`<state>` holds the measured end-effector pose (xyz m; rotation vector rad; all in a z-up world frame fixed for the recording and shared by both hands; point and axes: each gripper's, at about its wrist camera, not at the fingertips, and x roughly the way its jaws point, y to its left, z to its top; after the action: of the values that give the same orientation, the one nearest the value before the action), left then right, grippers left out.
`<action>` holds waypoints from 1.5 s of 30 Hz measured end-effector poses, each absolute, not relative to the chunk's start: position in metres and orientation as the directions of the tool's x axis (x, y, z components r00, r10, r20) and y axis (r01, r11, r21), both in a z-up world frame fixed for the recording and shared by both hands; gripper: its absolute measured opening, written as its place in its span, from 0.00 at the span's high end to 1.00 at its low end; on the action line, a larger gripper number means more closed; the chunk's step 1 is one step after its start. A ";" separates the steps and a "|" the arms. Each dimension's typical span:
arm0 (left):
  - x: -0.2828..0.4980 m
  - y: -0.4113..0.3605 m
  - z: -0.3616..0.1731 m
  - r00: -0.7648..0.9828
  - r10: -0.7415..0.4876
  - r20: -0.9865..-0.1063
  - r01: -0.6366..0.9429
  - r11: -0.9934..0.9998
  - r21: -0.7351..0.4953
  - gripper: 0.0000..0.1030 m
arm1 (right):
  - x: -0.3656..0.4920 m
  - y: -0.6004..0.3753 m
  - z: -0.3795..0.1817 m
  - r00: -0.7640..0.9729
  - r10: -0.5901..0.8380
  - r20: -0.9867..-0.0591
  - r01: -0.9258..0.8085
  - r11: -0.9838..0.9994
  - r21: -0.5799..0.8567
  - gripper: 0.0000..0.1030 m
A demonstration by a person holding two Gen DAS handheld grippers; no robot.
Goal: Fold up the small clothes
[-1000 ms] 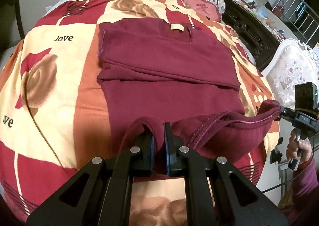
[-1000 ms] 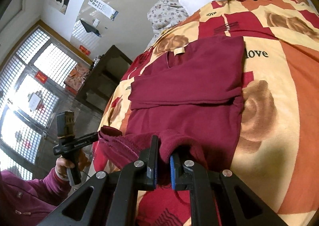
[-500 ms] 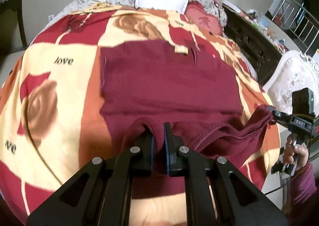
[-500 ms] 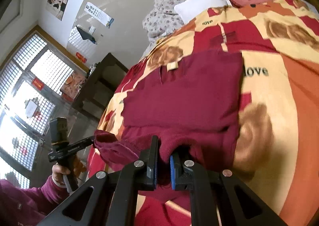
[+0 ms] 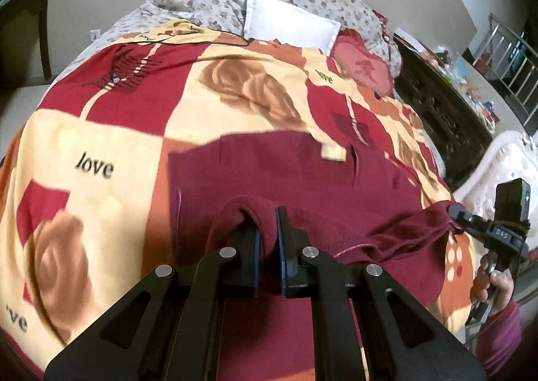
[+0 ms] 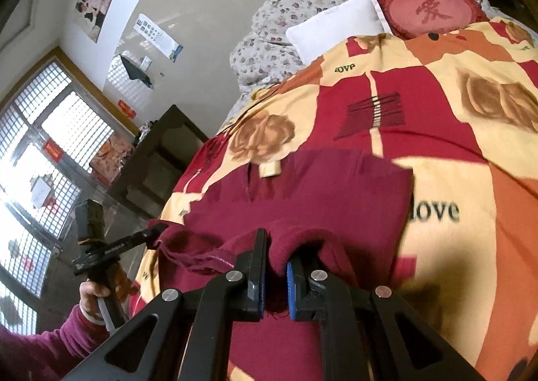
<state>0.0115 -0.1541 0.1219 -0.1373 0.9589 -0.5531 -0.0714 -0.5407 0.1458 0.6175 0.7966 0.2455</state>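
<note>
Maroon garment (image 5: 302, 176) hem pinched in both hand-held grippers

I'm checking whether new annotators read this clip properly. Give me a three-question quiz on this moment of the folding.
1. True or false: the left tool and the right tool each pinch the lifted hem of the dark red knit garment.
2. Which lies nearest the garment's beige neck label? A. the white rectangular pillow B. a blue towel C. a wooden tray
3. Fill in: the garment lies on a red, orange and cream blanket printed with roses and the word ____.

Key: 1 true; 2 A; 3 love.
</note>
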 end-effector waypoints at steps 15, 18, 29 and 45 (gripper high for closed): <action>0.086 -0.176 0.094 0.399 -0.488 -0.776 0.336 0.866 -0.372 0.92 | 0.003 -0.589 0.109 0.644 0.464 -0.608 0.153 0.701 0.696 0.90; 0.088 -0.174 0.096 0.387 -0.503 -0.773 0.341 0.857 -0.387 0.91 | 0.002 -0.587 0.123 0.642 0.457 -0.616 0.130 0.727 0.674 0.88; 0.085 -0.174 0.108 0.344 -0.532 -0.774 0.370 0.834 -0.409 0.72 | -0.021 -0.592 0.166 0.736 0.406 -0.541 0.085 0.738 0.669 0.38; 0.078 -0.166 0.136 0.400 -0.567 -0.720 0.391 0.816 -0.425 0.23 | 0.030 -0.538 0.132 0.647 0.245 -0.723 0.084 0.919 0.386 0.38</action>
<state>0.0783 -0.1658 0.1361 -0.1995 0.9874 -0.6109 0.0305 -0.5377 0.1324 0.4090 0.8692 0.0943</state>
